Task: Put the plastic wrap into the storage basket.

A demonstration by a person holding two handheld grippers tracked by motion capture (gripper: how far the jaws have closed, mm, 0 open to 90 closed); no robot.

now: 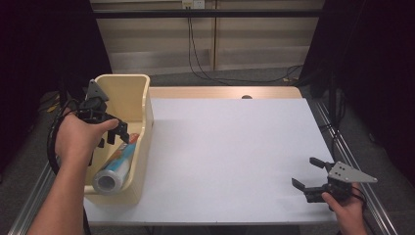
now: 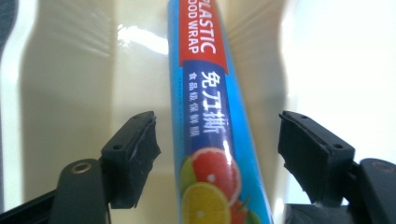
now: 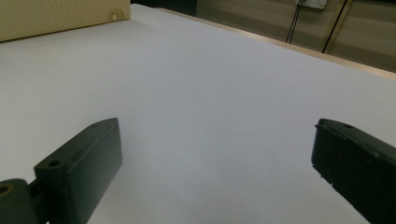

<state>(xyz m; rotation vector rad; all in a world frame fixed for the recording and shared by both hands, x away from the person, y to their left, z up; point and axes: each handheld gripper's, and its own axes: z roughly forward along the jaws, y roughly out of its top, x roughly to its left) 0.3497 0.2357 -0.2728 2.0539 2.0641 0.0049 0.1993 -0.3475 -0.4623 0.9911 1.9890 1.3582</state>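
Left tongs [image 2: 217, 154] spread wide inside the cream bin [image 1: 128, 93], plastic wrap roll [image 2: 205, 126] lying between the jaws (untouched): a pickup looks next—just squeeze. Right tongs [image 1: 307, 174] released, idle over the worktop [image 1: 235, 147].

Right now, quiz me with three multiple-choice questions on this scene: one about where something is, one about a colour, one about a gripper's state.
1. Where does the blue plastic-wrap roll lie?
A. on the white tabletop
B. inside the cream plastic bin
C. on the floor

2. What colour is the band behind the words PLASTIC WRAP?
A. red
B. green
C. black

3. How is the left gripper?
A. shut on the roll
B. shut on nothing
C. open, a jaw on each side of the roll

Answers: 1 B, the high view shows the bin's walls around it. 2 A, the left gripper view shows white letters on red. 3 C, gaps show beside both jaws.
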